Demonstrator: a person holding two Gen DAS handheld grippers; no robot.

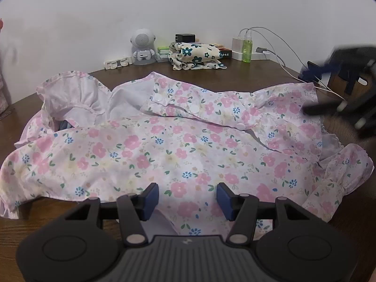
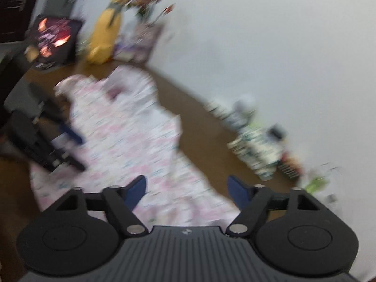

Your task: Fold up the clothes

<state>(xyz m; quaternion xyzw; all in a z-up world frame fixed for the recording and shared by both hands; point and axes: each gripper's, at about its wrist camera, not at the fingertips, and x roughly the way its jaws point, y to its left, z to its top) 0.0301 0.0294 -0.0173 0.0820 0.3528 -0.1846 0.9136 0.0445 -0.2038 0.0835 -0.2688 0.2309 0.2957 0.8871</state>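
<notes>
As we tilt both grippers down, left gripper (image 1: 186, 198) jaws apart over the hem, right gripper (image 2: 186, 191) jaws apart, floral dress (image 1: 164, 145) spread rumpled on the tabletop (image 1: 246, 72).

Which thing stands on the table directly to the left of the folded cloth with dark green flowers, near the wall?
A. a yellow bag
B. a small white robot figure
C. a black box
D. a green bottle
B: in the left wrist view the small white robot figure stands left of the folded cloth.

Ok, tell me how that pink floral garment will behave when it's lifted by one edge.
The pink floral garment is probably floppy: it lies rumpled, with ruffled sleeves. It looks thin and light, so it would likely drape and sag. Its open snap placket may flap apart.
</notes>
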